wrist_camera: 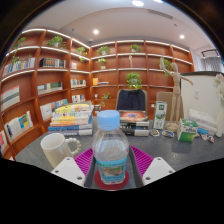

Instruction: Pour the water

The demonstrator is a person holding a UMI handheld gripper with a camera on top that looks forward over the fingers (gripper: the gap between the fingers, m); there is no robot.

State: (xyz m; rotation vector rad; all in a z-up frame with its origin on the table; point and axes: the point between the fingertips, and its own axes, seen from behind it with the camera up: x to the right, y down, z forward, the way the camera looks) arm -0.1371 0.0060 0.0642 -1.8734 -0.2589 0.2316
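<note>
A clear plastic water bottle [111, 138] with a pale cap and a blue label stands upright on a round red coaster [110, 184] on the grey table. It sits between the fingers of my gripper [111, 163]. The magenta pads [85, 159] flank it on both sides, with a narrow gap showing at each side. The gripper is open around the bottle. A white mug [56, 148] stands on the table just to the left of the left finger, its handle turned toward the bottle.
Beyond the bottle lie a stack of books [72, 119], a dark chair [131, 100] and small boxes and clutter [185, 128] to the right. A white box [205, 98] stands at far right. Bookshelves [60, 65] with plants line the back wall.
</note>
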